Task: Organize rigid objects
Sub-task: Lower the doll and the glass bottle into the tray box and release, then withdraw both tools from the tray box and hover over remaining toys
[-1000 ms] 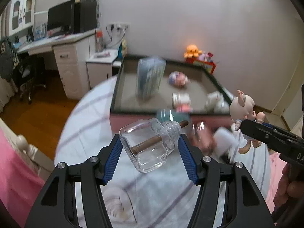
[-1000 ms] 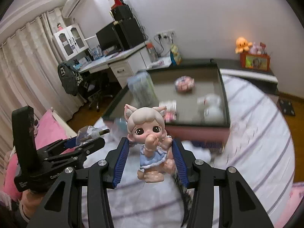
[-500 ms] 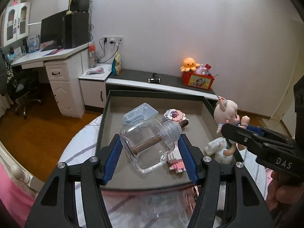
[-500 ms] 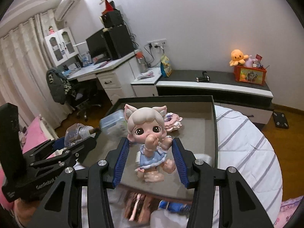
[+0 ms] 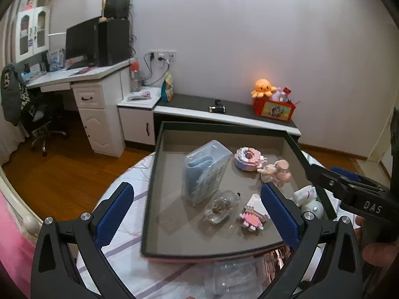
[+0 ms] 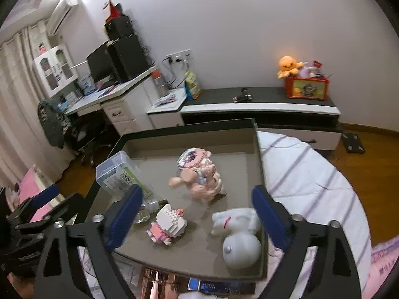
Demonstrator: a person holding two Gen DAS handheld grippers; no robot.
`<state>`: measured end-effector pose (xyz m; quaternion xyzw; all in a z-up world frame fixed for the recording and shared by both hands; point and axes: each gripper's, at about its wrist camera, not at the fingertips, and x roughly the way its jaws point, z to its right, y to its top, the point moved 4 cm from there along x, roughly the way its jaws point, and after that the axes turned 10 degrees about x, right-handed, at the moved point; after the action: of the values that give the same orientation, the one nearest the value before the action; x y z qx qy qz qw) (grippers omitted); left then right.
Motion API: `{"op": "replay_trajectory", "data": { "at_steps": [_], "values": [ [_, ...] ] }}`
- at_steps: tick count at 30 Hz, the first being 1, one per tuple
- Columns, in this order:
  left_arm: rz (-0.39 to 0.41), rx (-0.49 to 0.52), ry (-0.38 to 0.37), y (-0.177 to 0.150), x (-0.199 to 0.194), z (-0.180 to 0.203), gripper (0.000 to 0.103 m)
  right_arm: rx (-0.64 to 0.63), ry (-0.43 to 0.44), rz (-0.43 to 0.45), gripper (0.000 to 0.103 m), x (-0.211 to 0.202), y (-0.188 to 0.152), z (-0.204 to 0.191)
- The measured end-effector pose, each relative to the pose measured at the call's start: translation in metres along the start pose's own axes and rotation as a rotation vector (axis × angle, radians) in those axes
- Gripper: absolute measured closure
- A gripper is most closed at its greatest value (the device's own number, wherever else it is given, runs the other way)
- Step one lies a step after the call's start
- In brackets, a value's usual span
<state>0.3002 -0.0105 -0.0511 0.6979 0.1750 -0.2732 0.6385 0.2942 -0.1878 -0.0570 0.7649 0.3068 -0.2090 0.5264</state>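
A dark shallow tray point(image 5: 154, 174) sits in front of both grippers. My left gripper point(image 5: 196, 186) hovers over its near edge with its jaws opening and nothing between them. The clear glass bottle point(image 5: 220, 206) lies on its side on the tray floor below. My right gripper point(image 6: 197, 189) is also opening and holds nothing. The pig-eared doll point(image 6: 202, 182) is tipped over in the tray, blurred. In the left wrist view the doll point(image 5: 275, 172) lies beside a pink block toy point(image 5: 248, 158). The bottle point(image 6: 149, 208) is partly hidden behind my right gripper's left finger.
The tray also holds a clear plastic box point(image 5: 207, 169), a small white and pink block figure point(image 6: 167, 226) and a white toy point(image 6: 239, 234). The tray rests on a white striped cover point(image 6: 306, 174). A copper-coloured object point(image 6: 159, 281) lies just before the tray's near edge.
Both grippers have gone from shut to wide open. The bottle has left the left gripper and the doll the right one; both now lie in the tray.
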Motion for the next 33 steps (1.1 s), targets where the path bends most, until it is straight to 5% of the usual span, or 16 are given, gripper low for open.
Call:
{"op": "replay_trajectory", "data": {
  "at_steps": [33],
  "values": [
    [0.058, -0.03, 0.02, -0.059, -0.129, 0.001, 0.0, -0.032, 0.007, 0.12, 0.0, -0.128, -0.064, -0.022]
  ]
}}
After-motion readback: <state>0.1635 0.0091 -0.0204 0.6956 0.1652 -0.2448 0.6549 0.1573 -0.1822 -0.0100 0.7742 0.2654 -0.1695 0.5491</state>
